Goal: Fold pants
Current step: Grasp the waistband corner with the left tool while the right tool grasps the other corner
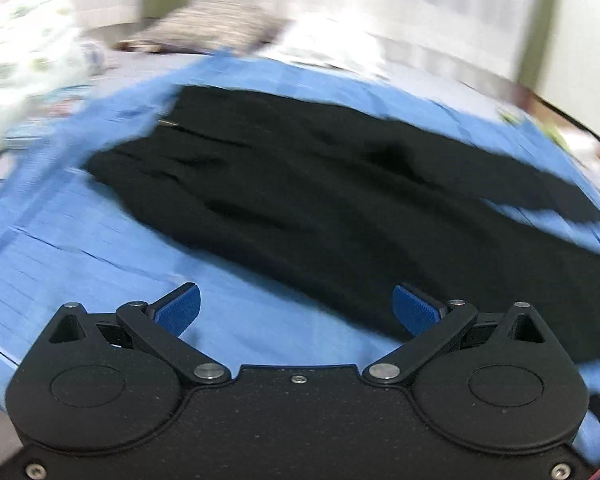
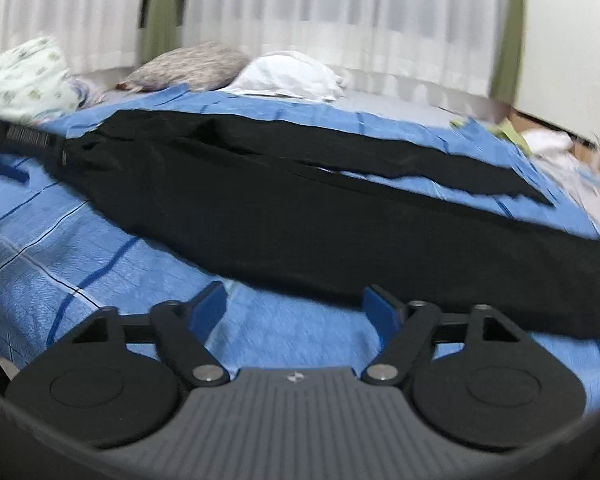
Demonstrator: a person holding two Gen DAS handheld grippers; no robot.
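Note:
Black pants point(image 1: 320, 200) lie spread out on a blue sheet point(image 1: 80, 248), waistband at the left, legs running to the right. They also show in the right wrist view point(image 2: 300, 208), with the two legs slightly parted at the right. My left gripper point(image 1: 296, 304) is open and empty, hovering over the sheet just in front of the pants' near edge; its right finger overlaps the black cloth in view. My right gripper point(image 2: 294, 304) is open and empty, just in front of the near leg's edge.
The blue sheet point(image 2: 100, 264) covers a bed. Pillows and bedding lie at the back: a patterned white one point(image 2: 24, 76), a grey one point(image 2: 188, 66), a white one point(image 2: 288, 76). White curtains point(image 2: 300, 12) hang behind. Clutter lies on the floor at the far right point(image 2: 560, 148).

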